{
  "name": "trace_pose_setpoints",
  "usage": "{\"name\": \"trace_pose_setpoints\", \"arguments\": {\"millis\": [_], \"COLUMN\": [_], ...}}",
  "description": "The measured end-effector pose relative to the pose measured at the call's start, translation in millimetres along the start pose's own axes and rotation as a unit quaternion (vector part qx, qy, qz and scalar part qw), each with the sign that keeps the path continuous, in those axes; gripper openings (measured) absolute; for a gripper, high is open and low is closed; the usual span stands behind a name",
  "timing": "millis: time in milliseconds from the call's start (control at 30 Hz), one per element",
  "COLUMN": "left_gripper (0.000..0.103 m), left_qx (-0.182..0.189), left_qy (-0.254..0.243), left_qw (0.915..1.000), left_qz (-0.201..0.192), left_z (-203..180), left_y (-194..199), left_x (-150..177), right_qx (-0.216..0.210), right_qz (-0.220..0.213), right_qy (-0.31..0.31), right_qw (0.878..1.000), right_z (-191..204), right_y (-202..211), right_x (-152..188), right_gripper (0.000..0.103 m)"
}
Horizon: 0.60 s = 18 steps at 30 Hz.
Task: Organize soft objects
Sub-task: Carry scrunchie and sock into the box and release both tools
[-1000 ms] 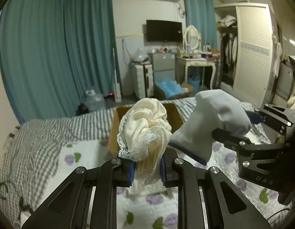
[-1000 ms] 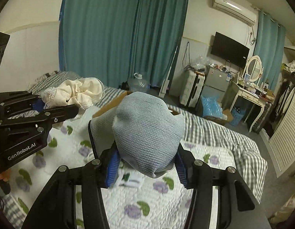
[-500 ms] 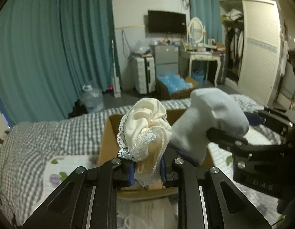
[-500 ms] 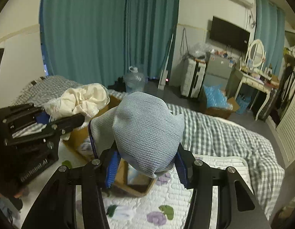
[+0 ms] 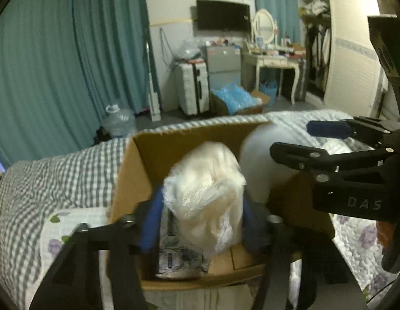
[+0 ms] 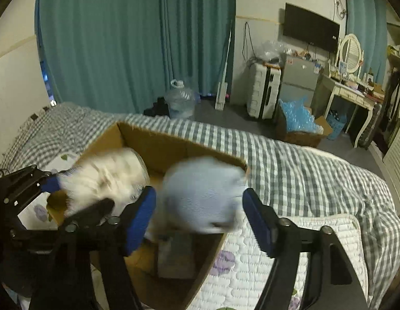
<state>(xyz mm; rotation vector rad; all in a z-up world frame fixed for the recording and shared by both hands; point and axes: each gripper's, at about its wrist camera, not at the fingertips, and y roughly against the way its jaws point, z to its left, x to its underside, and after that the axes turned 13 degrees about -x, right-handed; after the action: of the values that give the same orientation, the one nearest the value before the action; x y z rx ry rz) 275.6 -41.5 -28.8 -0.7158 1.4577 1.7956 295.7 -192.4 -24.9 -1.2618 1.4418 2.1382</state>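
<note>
Matt brown cardboard box [image 5: 137, 165]; soft cream cloth bundle [image 5: 207, 193].

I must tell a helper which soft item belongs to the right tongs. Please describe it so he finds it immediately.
On the checked bed stands an open cardboard box. Over it, between the spread blue pads of the right tongs, is a pale grey-blue knitted bundle. Its neighbour, the cream lacy cloth, is whiter and sits by the left tongs.

A home bedroom: bed [image 6: 290, 160], vanity mirror [image 6: 351, 53], wardrobe [image 5: 352, 59]
</note>
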Motion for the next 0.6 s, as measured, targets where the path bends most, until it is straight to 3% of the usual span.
{"name": "trace_pose_setpoints", "arguments": {"millis": [67, 267, 433, 533, 600], "left_gripper": [0.072, 0.085, 0.087, 0.102, 0.103], "left_qx": [-0.001, -0.013, -0.036, -0.038, -0.046], "left_qy": [0.011, 0.014, 0.015, 0.032, 0.038], "left_qw": [0.9999, 0.9990, 0.9966, 0.9953, 0.9942], "left_qz": [-0.012, -0.041, -0.073, -0.083, -0.090], "left_z": [3, 11, 29, 45, 54], "left_y": [5, 41, 94, 130, 149], "left_x": [-2, -11, -21, -28, -30], "right_qx": [0.006, 0.022, 0.044, 0.043, 0.045], "right_qz": [-0.016, -0.057, -0.081, -0.094, -0.101], "right_qy": [0.006, 0.011, 0.032, 0.039, 0.048], "right_qw": [1.000, 0.998, 0.995, 0.994, 0.993], "right_z": [2, 17, 45, 61, 76], "right_y": [10, 63, 128, 169, 193], "right_x": [-4, -16, -25, -32, -32], "right_gripper": [0.085, 0.102, 0.103, 0.103, 0.103]}}
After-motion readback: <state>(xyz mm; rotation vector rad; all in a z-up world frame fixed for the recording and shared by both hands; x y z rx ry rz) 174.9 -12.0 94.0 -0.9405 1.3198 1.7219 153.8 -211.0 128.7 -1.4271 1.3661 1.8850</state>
